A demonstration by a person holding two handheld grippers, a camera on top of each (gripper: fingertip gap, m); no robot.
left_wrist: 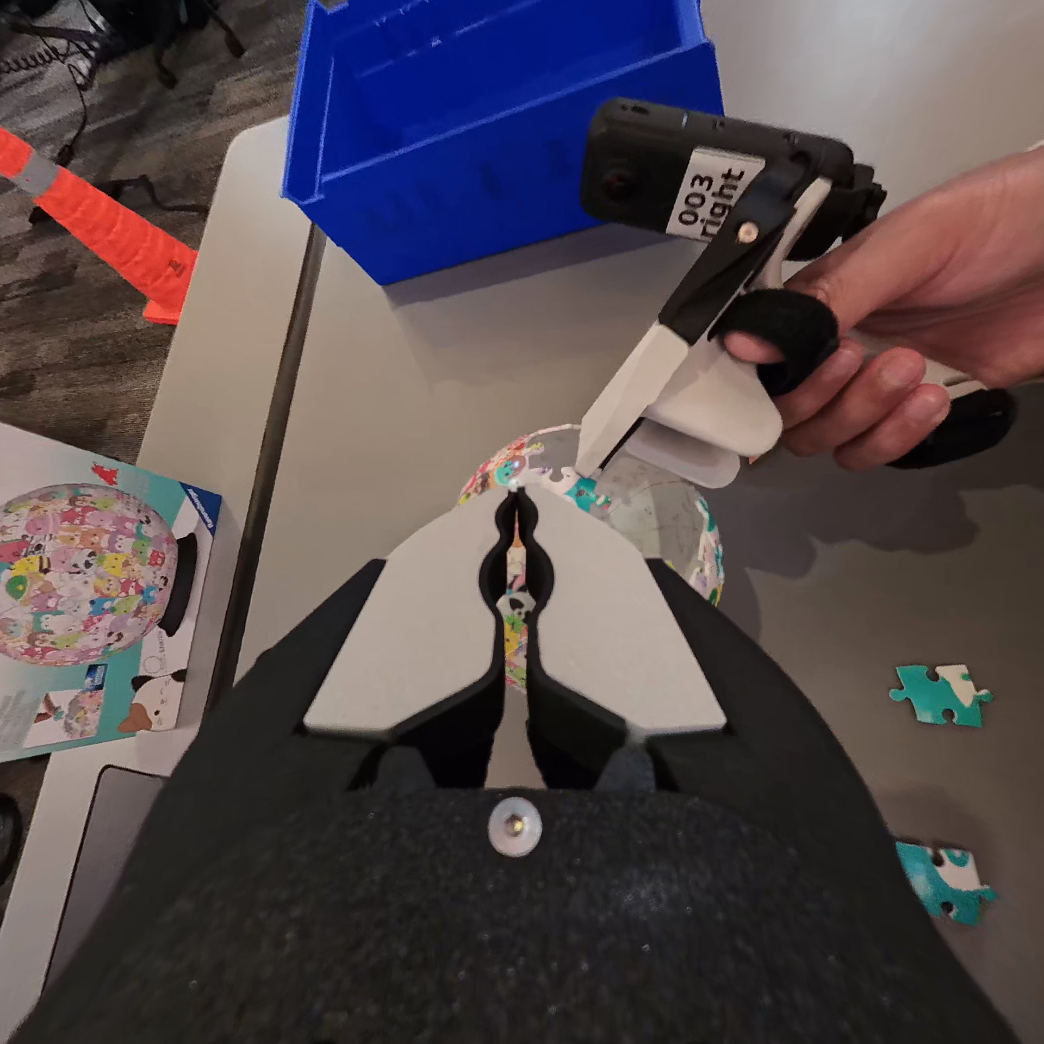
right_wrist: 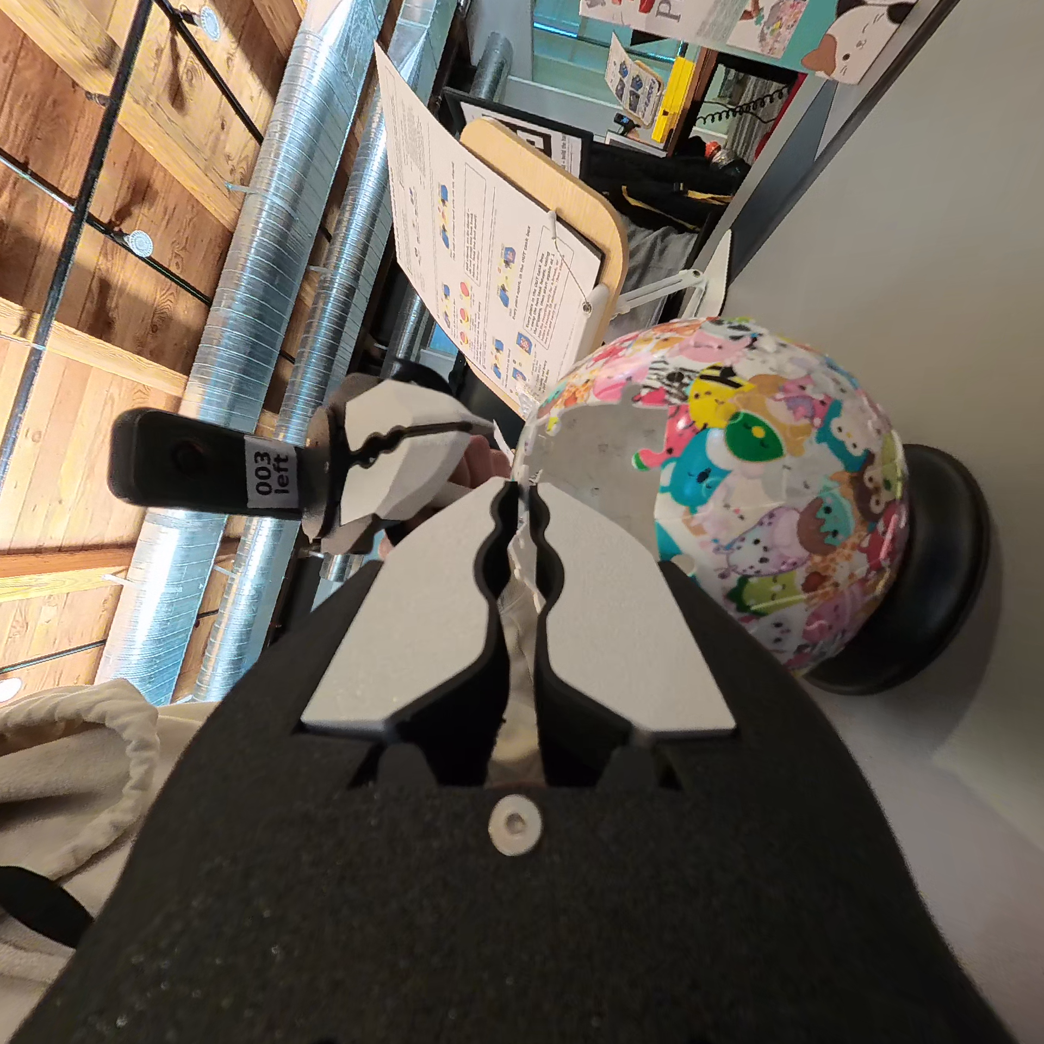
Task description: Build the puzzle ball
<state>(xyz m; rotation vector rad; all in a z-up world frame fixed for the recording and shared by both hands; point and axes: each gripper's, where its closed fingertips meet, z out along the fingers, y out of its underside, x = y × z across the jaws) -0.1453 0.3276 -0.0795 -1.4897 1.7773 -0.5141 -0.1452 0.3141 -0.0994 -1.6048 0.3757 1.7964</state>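
Observation:
The puzzle ball stands on a black stand; it is covered in colourful animal pictures and has an open gap showing its grey inside. It also shows in the left wrist view. My right gripper is shut on a thin teal and white puzzle piece at the gap's edge. The left wrist view shows the same gripper and piece at the ball's top. My left gripper is shut, its tips at the ball's rim beside that piece. It also shows in the right wrist view.
Two loose teal and white pieces lie on the table to the right. A blue bin stands behind the ball. The puzzle box lies at the left table edge. A hand holds the right gripper. Less than 4 cm separates the two grippers' tips.

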